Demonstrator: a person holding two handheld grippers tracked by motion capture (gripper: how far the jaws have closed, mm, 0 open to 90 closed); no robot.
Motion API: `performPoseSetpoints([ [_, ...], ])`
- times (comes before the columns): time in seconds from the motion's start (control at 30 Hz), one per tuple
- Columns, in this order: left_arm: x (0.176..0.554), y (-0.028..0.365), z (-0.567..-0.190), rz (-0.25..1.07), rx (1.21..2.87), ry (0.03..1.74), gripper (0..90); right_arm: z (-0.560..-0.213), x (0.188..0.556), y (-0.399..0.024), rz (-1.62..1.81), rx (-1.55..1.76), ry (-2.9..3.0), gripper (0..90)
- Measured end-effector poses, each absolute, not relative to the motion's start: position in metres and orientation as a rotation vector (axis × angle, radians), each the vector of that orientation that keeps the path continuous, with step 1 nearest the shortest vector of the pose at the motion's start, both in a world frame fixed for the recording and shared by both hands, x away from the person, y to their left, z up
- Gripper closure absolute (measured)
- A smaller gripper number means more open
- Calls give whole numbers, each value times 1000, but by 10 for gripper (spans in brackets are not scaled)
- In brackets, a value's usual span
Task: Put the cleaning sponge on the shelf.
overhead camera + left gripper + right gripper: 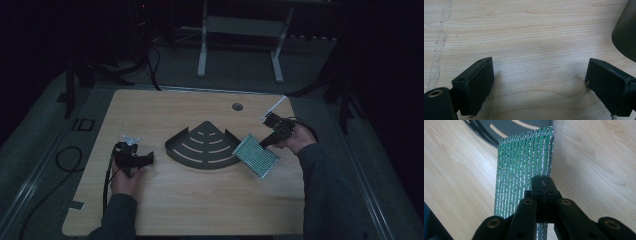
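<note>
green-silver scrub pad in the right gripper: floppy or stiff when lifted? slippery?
The scrub pad is pinched at one edge by the right hand-held gripper and juts out flat, so probably fairly stiff and light. Its ribbed, glittery weave looks rough, so slipping seems unlikely. Flat shape: it shouldn't roll.

Left claw (pixel 148 158) is held low with jaws spread wide, nothing gripped. Right claw (pixel 263 143) is angled down-left, jaws pinched tight, forearm stretched forward.
</note>
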State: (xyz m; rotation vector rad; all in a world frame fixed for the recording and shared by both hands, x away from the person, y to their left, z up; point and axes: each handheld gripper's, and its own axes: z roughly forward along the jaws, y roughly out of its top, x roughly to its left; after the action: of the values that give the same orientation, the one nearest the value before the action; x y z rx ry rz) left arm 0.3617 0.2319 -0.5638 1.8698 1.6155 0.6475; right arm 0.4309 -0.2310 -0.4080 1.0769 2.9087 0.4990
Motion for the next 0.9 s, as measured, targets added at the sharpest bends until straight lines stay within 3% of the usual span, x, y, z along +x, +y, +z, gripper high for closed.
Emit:
performPoseSetpoints([
  [0.9, 362, 232, -564, 648, 1870, 1615, 90, -399, 454, -201, 560, 1081, 2860, 897],
])
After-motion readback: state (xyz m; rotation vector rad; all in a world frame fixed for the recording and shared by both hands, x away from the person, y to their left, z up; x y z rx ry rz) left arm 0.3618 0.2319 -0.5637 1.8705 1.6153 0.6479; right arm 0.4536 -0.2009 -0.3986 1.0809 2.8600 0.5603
